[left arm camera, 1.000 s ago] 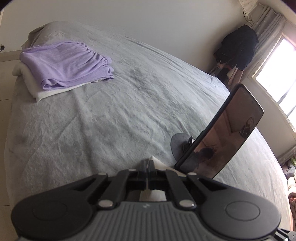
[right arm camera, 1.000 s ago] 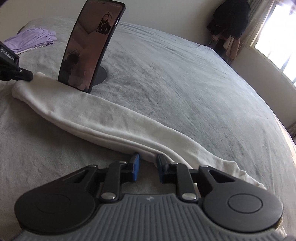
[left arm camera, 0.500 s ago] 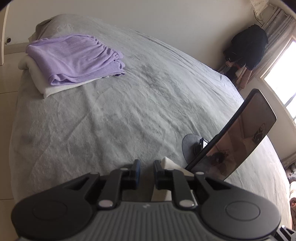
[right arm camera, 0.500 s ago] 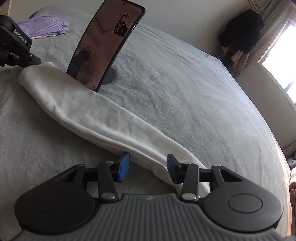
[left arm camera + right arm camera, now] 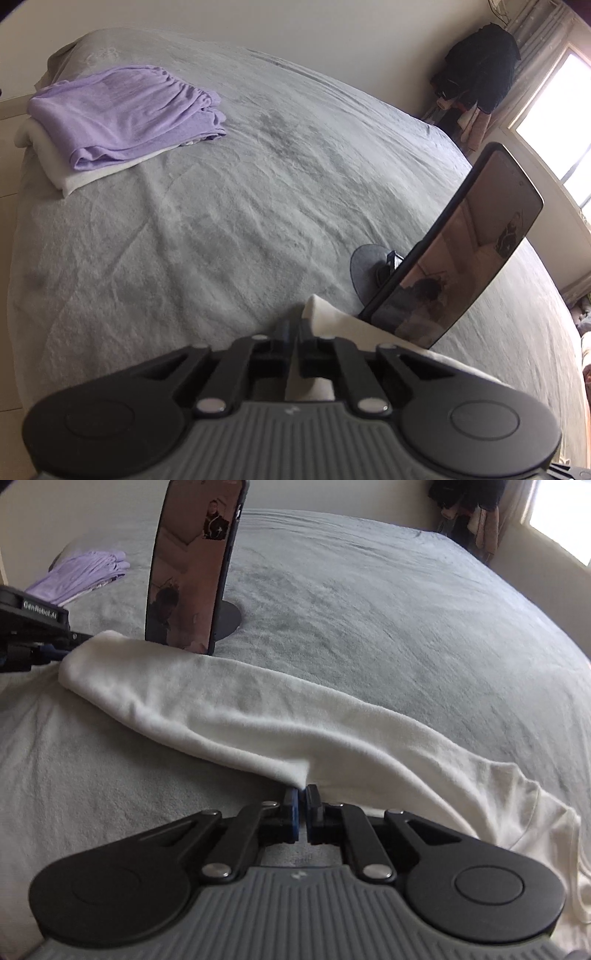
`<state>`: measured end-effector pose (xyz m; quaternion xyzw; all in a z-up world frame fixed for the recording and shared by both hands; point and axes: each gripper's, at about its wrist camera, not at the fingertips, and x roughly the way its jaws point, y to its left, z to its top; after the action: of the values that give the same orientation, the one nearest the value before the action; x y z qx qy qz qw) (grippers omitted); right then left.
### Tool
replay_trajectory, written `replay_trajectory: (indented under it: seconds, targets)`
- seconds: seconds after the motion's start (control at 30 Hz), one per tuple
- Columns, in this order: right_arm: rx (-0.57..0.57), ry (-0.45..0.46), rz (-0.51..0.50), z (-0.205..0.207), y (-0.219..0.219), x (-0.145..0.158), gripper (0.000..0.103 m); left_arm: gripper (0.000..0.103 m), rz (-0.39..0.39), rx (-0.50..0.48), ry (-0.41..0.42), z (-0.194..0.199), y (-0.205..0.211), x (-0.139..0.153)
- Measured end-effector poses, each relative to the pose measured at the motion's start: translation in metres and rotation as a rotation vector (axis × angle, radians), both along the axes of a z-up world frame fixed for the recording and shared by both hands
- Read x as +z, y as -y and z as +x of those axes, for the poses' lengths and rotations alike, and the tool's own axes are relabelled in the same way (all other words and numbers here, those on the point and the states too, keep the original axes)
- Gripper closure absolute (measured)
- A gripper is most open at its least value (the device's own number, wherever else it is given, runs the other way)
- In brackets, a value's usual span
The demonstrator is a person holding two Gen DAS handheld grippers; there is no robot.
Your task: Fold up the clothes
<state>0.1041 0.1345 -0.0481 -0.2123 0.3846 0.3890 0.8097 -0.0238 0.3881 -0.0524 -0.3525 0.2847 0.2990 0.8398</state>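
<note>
On the near part of the grey bed [image 5: 369, 609], the white garment [image 5: 258, 716] is lying as a long band running left to right; the left gripper [image 5: 298, 332] is pinching its left end, while the right gripper [image 5: 303, 794] is clamping its near edge midway along.

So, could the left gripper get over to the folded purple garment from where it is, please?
Probably yes: only bare grey bedspread lies between the left gripper and the purple garment, though it is shut on the white garment.
</note>
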Motion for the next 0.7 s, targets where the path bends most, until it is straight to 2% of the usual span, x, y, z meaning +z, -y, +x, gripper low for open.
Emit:
replay_trajectory:
  seconds: [0.1,0.17,0.23,0.27,0.3,0.37,0.53,0.7]
  targets:
    - [-0.039,-0.122,0.089,0.01,0.011,0.003,0.096,0.103,0.028,0.024,0.018,-0.004,0.001,0.003]
    - [-0.027,-0.181,0.128,0.013,0.015,0.01,0.095,0.103,0.049,0.031,0.024,-0.005,0.002,0.005]
    - [0.003,-0.199,0.168,0.015,0.017,0.022,0.092,0.103,0.073,0.026,0.023,-0.005,0.002,0.006]
    - [0.007,-0.18,0.178,0.016,0.017,0.028,0.087,0.103,0.077,0.024,0.016,-0.004,0.001,0.006]
    - [0.001,-0.145,0.179,0.019,0.017,0.033,0.069,0.103,0.072,0.016,0.01,-0.003,-0.001,0.005]
    - [-0.014,-0.077,0.176,0.025,0.015,0.041,0.05,0.101,0.058,0.003,0.01,-0.002,-0.005,0.004]
    - [-0.065,0.031,0.078,0.063,0.005,0.032,0.05,0.095,0.065,-0.032,0.017,0.002,-0.011,0.002]
    - [-0.066,0.061,-0.015,0.091,-0.007,0.012,0.05,0.095,0.092,-0.079,0.015,0.008,-0.014,-0.002]
